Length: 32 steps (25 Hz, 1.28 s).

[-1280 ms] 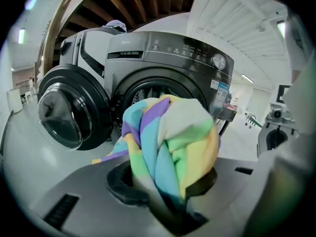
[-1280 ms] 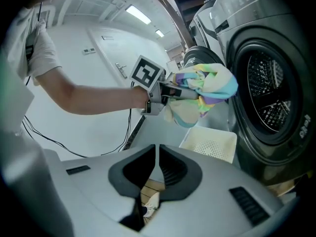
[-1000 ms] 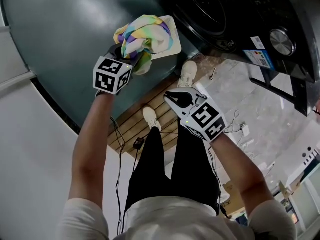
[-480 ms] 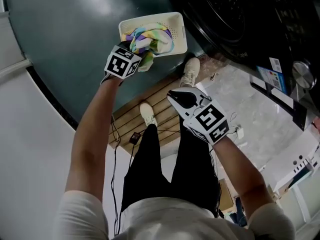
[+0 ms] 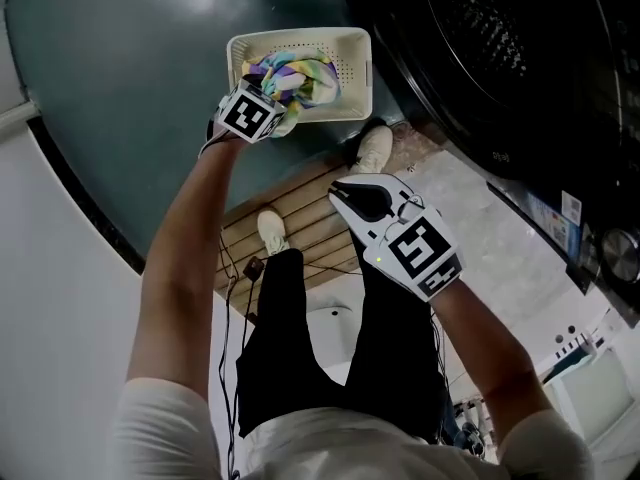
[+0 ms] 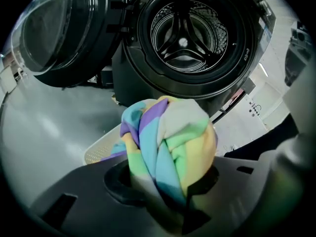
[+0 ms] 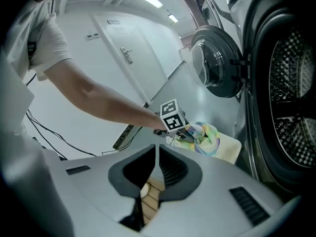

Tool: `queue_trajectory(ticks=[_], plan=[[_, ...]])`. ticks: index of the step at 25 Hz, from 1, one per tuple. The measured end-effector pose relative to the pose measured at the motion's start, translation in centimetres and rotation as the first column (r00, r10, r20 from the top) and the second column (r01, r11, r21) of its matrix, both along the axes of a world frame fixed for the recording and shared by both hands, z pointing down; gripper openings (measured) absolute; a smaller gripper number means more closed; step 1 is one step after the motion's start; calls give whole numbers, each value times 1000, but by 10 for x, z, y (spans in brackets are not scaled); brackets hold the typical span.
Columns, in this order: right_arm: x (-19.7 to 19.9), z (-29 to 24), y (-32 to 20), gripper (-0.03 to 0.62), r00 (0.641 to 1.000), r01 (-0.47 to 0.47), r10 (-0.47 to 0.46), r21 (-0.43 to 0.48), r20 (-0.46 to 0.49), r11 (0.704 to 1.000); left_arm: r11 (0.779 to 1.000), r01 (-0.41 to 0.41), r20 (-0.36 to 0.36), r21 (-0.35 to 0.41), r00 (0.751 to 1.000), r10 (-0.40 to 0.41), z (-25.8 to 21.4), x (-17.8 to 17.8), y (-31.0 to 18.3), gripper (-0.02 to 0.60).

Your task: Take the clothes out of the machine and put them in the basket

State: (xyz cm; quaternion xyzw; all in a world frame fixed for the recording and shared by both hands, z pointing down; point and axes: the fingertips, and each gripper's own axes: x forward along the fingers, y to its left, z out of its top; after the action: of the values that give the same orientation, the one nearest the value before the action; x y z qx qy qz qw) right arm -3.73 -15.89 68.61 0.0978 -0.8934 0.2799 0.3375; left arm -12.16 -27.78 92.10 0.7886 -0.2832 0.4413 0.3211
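A pastel striped cloth (image 5: 292,74) is bunched between the jaws of my left gripper (image 5: 283,100), low over the white perforated basket (image 5: 300,40) on the grey floor. Those jaws are opening, and the pads still hold the bundle (image 6: 170,142) in the left gripper view, where the basket's (image 6: 96,152) rim shows behind it. My right gripper (image 5: 342,190) hangs nearer the person's legs, shut with nothing in it (image 7: 157,152). The right gripper view shows the cloth (image 7: 203,135) over the basket (image 7: 229,151). The washing machine (image 5: 500,58) stands open, and its drum (image 6: 190,33) looks empty.
The machine's round door (image 6: 64,33) is swung wide to the left of the drum. The person's legs and white shoes (image 5: 375,148) stand on wooden slats (image 5: 300,218) just before the basket. Cables (image 5: 235,278) trail on the floor beside the legs.
My left gripper has gone down with the cloth, from above the basket to just inside its rim. The right gripper has sunk a little and stayed shut.
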Motion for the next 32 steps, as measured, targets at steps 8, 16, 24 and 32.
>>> queue_trajectory(ticks=[8, 16, 24, 32], plan=[[2, 17, -27, 23, 1000, -2, 2, -34, 12, 999, 1000, 7, 84, -19, 996, -6, 40, -7, -17, 249], [9, 17, -33, 23, 1000, -11, 11, -27, 8, 1000, 999, 31, 107, 8, 994, -31, 24, -15, -21, 261], [2, -15, -24, 23, 999, -39, 39, 20, 25, 999, 996, 72, 41, 44, 996, -74, -33, -16, -11, 252], [-15, -65, 6, 23, 998, -52, 49, 65, 50, 996, 986, 137, -62, 91, 989, -131, -130, -25, 18, 245]])
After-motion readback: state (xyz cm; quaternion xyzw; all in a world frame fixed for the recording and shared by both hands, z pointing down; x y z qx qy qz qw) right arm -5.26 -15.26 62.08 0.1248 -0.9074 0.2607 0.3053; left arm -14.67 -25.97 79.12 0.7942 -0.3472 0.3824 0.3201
